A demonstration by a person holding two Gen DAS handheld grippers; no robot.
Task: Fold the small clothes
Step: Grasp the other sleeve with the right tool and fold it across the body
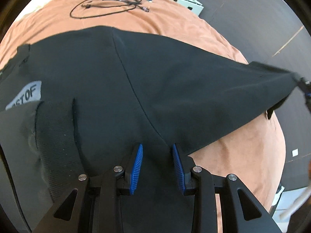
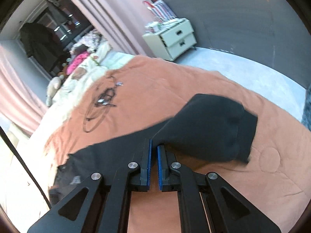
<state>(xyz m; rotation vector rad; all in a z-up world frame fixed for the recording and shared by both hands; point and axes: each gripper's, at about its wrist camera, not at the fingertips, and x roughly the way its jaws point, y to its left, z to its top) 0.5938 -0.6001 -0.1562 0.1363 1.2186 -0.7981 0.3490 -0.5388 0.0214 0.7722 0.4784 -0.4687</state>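
Far left in the left wrist view: grey label (image 1: 25,95) with partial lettering, sewn on the black garment (image 1: 136,81). Garment stretched wide across the orange blanket (image 1: 165,21), a seam running down its middle toward the camera. Left gripper (image 1: 157,167) with blue pads (image 1: 137,167) set apart, black fabric lying between and beneath them; not clamped tight as far as can be seen. Beyond, on the blanket, a loose coil of black cables (image 1: 108,3). Far right edge: garment corner pulled taut to a blurred point where the other tool shows.

In the right wrist view, from the left: pink curtains (image 2: 17,104), cables (image 2: 101,104) on the orange blanket (image 2: 155,85), then the right gripper (image 2: 154,165), pads nearly together and pinching an edge of the black garment (image 2: 210,126). To the right, a cuffed portion of the garment hanging bunched just above the blanket. Cream drawer unit (image 2: 175,38) behind, near the grey wall.
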